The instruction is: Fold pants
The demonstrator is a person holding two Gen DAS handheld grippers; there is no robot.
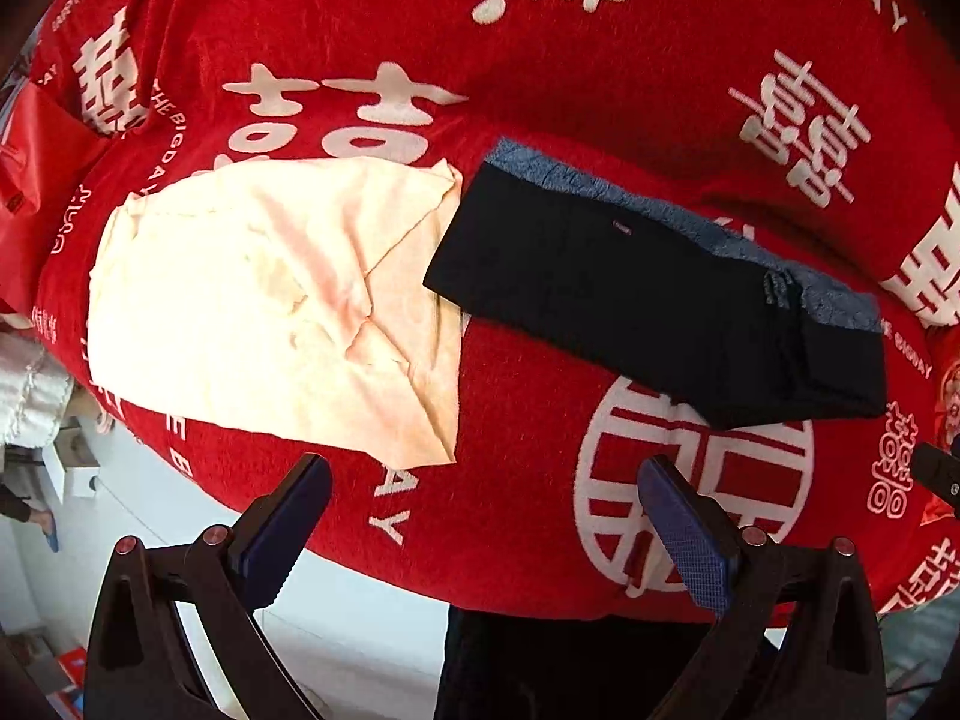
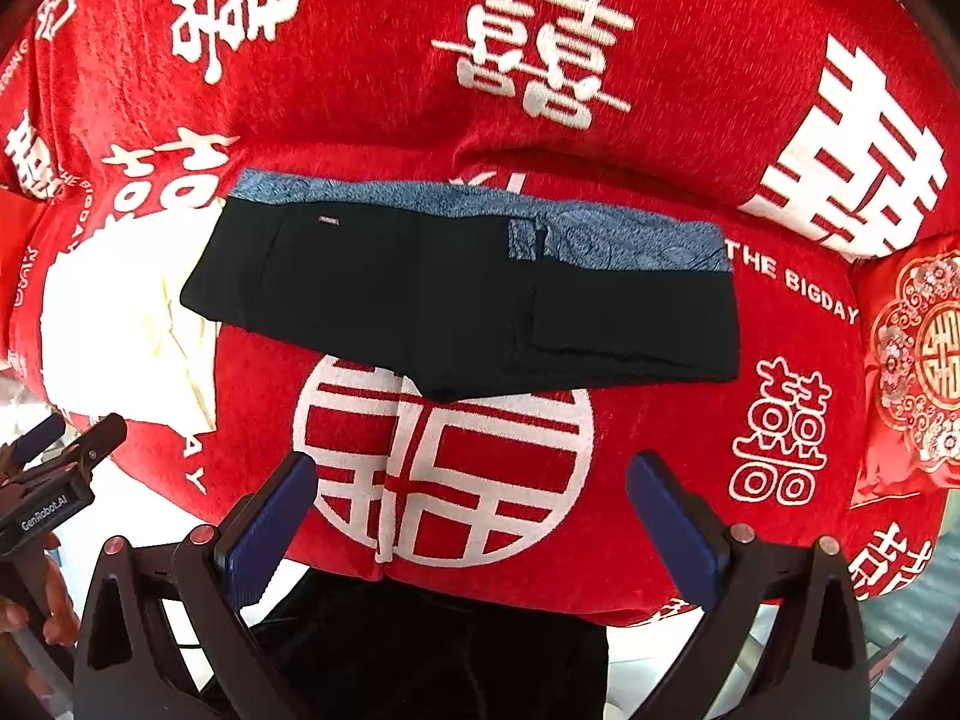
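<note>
your left gripper (image 1: 486, 516) and right gripper (image 2: 474, 510) both hang spread wide and empty above the near edge of the red blanket (image 2: 660, 120). the dark pants (image 2: 456, 300) lie folded on it, their left end overlapping a cream cloth (image 1: 270, 312).

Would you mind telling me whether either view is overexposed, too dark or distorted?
Left wrist view: the cream cloth is blown out, most creases lost; the black pants read as flat dark. Right wrist view: the pants again show little fold detail, and the cream cloth is pure white. Both views: strong fisheye bulge bends the red blanket, with dark corners.
</note>
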